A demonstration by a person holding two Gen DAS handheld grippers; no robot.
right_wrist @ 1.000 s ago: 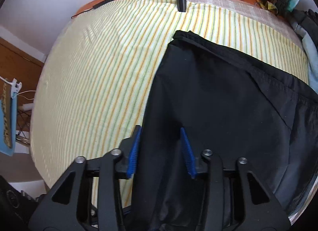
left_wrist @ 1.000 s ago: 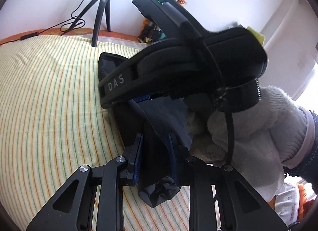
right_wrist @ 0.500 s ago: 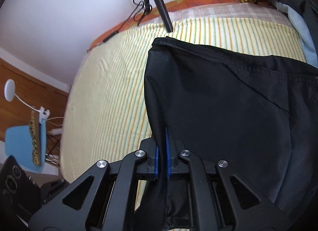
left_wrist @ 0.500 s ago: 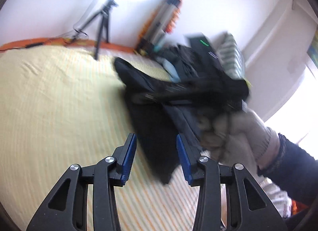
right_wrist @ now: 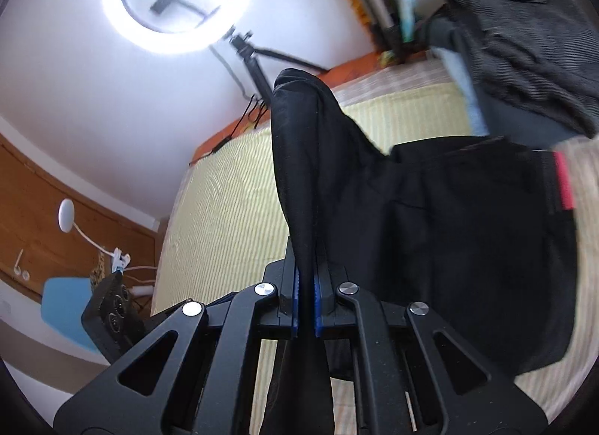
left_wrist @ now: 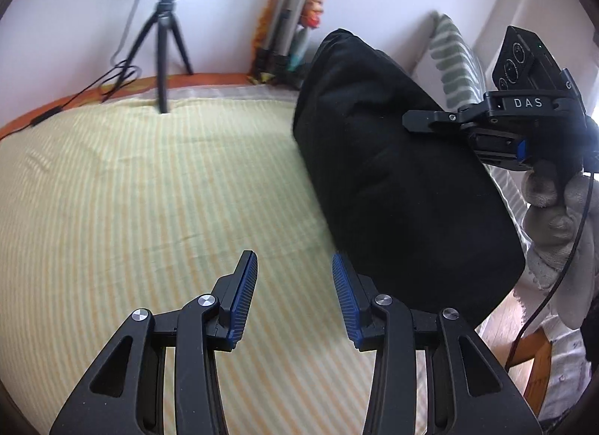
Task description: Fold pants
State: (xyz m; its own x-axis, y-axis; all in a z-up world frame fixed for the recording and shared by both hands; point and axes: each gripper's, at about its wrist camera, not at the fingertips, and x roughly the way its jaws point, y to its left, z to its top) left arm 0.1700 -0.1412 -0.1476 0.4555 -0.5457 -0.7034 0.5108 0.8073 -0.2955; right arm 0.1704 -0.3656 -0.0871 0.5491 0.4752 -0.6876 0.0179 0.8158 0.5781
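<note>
One pinch only: my right gripper (right_wrist: 307, 296) clamps the pants (right_wrist: 449, 240) above the bed (left_wrist: 149, 191); left gripper (left_wrist: 295, 296) gapes empty (risky), so cloth could slip.

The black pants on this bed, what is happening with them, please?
A person is folding black pants on a striped bed sheet, with a hand-held gripper in each hand. The right hand-held gripper is shut on a fold of the pants and holds that part up above the bed. The left hand-held gripper is open, holds nothing and hovers over the sheet.
</note>
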